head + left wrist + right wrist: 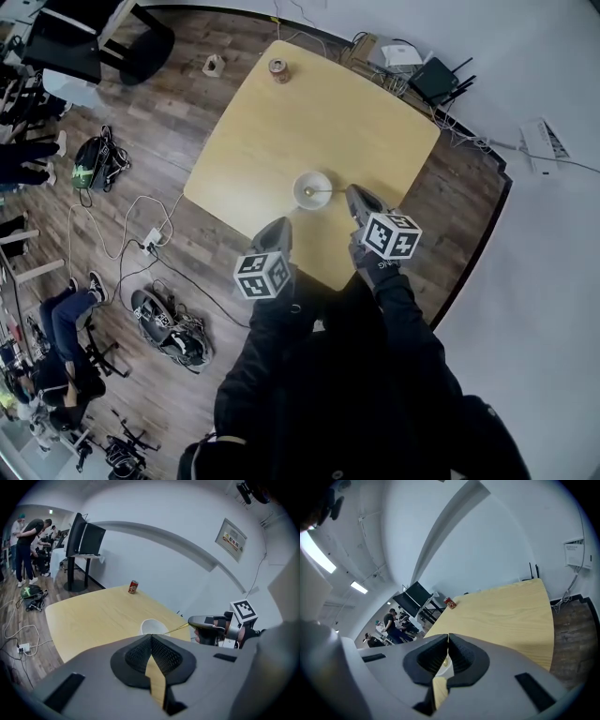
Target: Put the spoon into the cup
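Observation:
A white cup point(312, 189) stands on the light wooden table point(281, 131) near its front edge. A thin gold spoon point(330, 192) reaches from the cup's inside to my right gripper point(352, 193), which is shut on its handle just right of the cup. In the left gripper view the spoon point(177, 629) slants from the cup point(151, 626) up to the right gripper point(191, 620). My left gripper point(281, 226) hovers at the table's front edge, below and left of the cup, shut with nothing in it point(151, 638). In the right gripper view the jaws point(448, 637) meet, with a glint of gold behind them.
A red can point(279, 70) stands at the table's far corner. Cables and bags point(169, 323) lie on the wood floor at the left, where people sit and stand. A router point(433, 80) and cables sit by the wall beyond the table.

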